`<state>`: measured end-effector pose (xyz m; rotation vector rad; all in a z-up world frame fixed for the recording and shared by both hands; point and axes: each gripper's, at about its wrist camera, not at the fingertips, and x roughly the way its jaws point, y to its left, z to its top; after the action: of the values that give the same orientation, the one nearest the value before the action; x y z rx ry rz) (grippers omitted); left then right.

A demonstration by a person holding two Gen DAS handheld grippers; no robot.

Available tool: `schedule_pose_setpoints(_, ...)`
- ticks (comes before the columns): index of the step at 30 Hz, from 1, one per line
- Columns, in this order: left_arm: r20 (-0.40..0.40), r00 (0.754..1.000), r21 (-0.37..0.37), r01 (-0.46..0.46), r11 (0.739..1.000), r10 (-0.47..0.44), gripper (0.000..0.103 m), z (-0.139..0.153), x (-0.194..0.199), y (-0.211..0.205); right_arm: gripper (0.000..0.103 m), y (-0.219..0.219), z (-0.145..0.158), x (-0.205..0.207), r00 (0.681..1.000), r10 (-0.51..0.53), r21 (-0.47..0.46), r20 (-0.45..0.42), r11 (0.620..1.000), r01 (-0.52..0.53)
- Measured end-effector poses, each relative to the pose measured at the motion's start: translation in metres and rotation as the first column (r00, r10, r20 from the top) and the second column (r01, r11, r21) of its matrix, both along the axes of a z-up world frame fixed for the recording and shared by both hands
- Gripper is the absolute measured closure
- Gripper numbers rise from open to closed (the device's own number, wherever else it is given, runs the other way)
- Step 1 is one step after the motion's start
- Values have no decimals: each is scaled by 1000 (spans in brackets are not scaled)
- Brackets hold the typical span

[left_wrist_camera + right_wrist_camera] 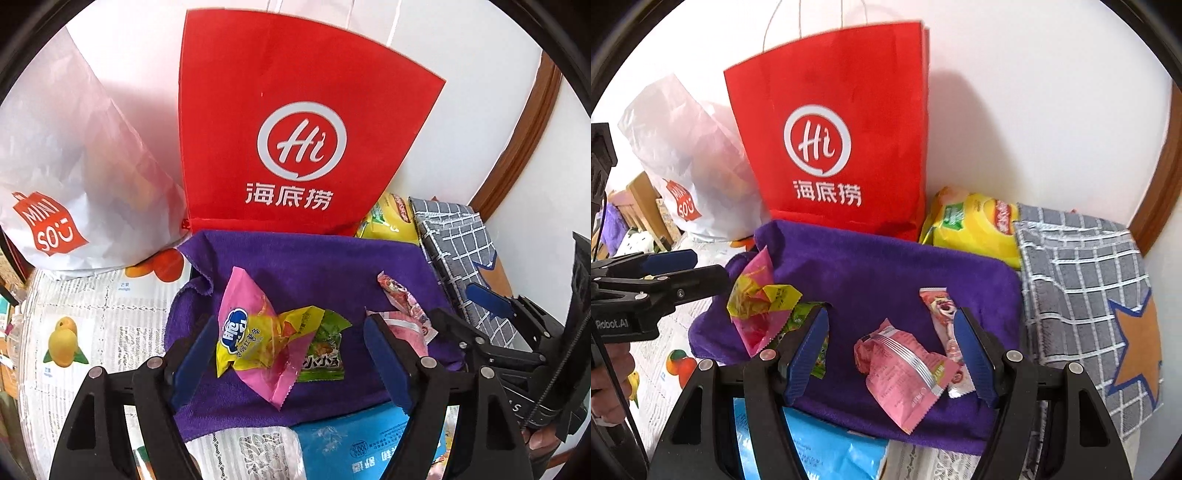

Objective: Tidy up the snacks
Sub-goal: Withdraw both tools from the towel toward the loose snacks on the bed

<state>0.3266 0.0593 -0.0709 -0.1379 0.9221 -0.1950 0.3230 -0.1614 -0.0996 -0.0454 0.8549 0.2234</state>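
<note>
Purple towel (314,266) lies spread on the table in front of a tall red bag (295,122) and a white bag (74,177), both standing against the wall. On the towel lie several snack packets. At its left part, a pink and yellow packet (255,336) lies partly over a green packet (325,350). The left gripper (295,354) hangs above these two with its jaws released and wide; neither blue pad touches a wrapper. In the right wrist view the same gripper shows side-on at the left edge, with the pink and yellow packet just beyond its tips.

Toward the towel's right part, a crumpled pink packet (905,365) lies between the blue pads of the right gripper (890,354), whose jaws are also released, with gaps on both sides of the wrapper. A narrower pink-and-white packet (942,317) lies beside it, passing behind the right-hand pad.

A yellow pack (975,225) sits behind the towel, next to the red bag's base. A grey checked cloth (1082,273) with an orange star covers the surface to the right. A blue packet (827,450) lies partly under the towel's near edge. The tablecloth (92,317) is white lace with printed fruit.
</note>
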Motion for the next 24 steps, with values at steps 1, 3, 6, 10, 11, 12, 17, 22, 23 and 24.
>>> schedule_pose_setpoints(1,8,1000,-2,0,1000,0,23,3,-2,0,33,-2,3,-4,1000,-4,4,9,1000,4)
schedule_pose_setpoints(3,18,1000,-10,-4,1000,4,23,9,-7,1,33,-6,8,-13,1000,-17,11,22,1000,17)
schedule_pose_setpoints(6,35,999,-22,0,1000,0,24,17,-14,2,33,-13,13,-31,999,-42,10,33,999,41)
schedule_pose_setpoints(10,52,999,-25,-5,1000,6,25,27,-25,0,33,-25,15,-57,996,-84,-15,42,996,85)
schedule_pose_setpoints(11,57,998,-27,-1,1000,3,25,29,-29,-1,33,-27,14,-61,995,-88,-16,40,996,88)
schedule_pose_setpoints(12,64,998,-26,-1,1000,2,25,32,-34,-1,33,-31,14,-69,995,-95,-18,39,995,96)
schedule_pose_setpoints(17,77,997,2,8,1000,-8,25,37,-59,-2,33,-51,9,-100,991,-130,1,20,991,130)
schedule_pose_setpoints(22,79,997,26,-6,1000,4,25,36,-83,6,33,-70,-3,-125,985,-170,15,-2,985,170)
schedule_pose_setpoints(23,83,996,34,-14,999,11,25,34,-88,7,33,-72,-7,-129,985,-172,21,-14,985,172)
schedule_pose_setpoints(24,84,996,39,-20,999,16,25,32,-93,9,33,-74,-12,-133,985,-169,24,-26,985,170)
